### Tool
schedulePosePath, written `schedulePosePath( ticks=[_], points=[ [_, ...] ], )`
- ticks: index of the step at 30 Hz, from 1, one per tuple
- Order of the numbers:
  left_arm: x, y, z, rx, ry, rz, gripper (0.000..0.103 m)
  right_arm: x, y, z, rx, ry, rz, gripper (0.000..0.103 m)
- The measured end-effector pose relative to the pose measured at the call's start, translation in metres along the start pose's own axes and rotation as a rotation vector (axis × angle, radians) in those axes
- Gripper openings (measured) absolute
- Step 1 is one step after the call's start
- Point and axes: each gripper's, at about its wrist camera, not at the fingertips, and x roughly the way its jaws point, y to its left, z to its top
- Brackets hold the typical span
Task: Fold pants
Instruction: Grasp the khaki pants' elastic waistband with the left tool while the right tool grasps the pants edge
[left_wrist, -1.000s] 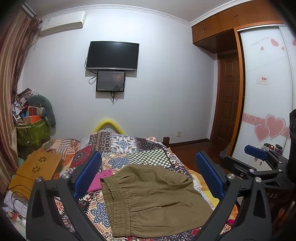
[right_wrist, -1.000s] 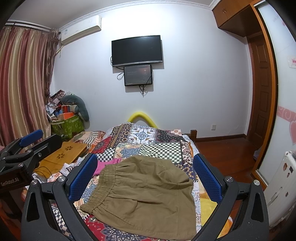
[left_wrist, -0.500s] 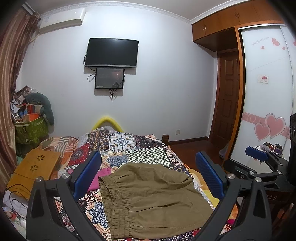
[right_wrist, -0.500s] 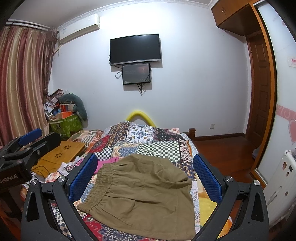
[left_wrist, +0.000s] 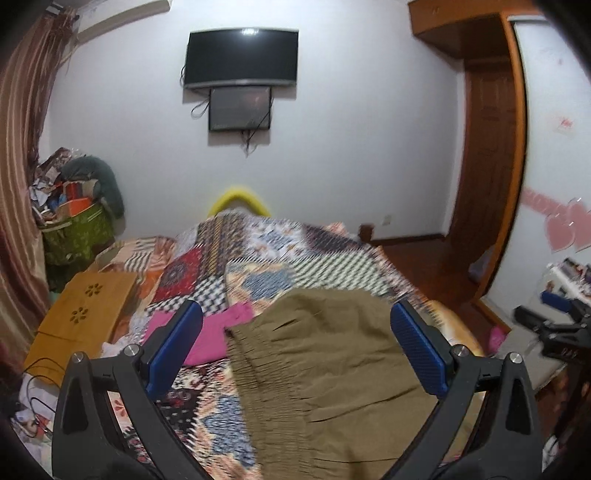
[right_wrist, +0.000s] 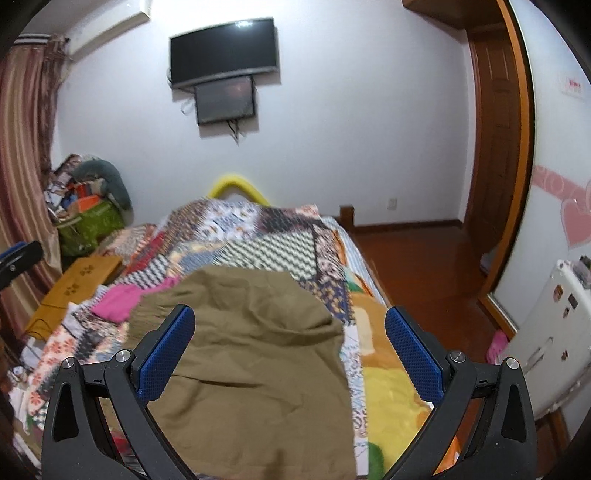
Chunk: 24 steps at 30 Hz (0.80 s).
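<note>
Patchwork quilted bedspread carrying olive-brown elastic-waist cotton pants, spread flat near its foot edge. Left gripper and right gripper hovering above, jaws wide, empty. Approach step, likely; next: descend, pinch waistband and hem.

Olive pants flat on bedspread

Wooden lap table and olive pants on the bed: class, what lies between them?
A pink garment lies on the patchwork quilt between the wooden lap table and the olive pants, seen in both wrist views.
</note>
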Motion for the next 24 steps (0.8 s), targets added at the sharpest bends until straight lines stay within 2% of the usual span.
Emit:
schedulePosePath(
  ticks=[7, 16, 18, 20, 24],
  points=[
    [0.072, 0.025, -0.02, 0.009, 0.142, 0.045, 0.103, 0.046, -0.021, -0.009, -0.024, 0.097, -0.014, 0.102],
    [0.156, 0.046, -0.062, 0.032, 0.325, 0.097, 0.103, 0.123, -0.045, -0.027, -0.012, 0.266, 0.004, 0.086],
    [0.172, 0.05, -0.073, 0.033, 0.374, 0.087, 0.102, 0.139, -0.048, -0.033, -0.005, 0.301, 0.007, 0.084],
    [0.184, 0.05, -0.082, 0.023, 0.423, 0.061, 0.094, 0.152, -0.052, -0.04, -0.002, 0.334, 0.011, 0.083],
    [0.207, 0.05, -0.096, -0.011, 0.514, -0.012, 0.086, 0.172, -0.056, -0.049, -0.009, 0.39, 0.023, 0.075]
  ],
)
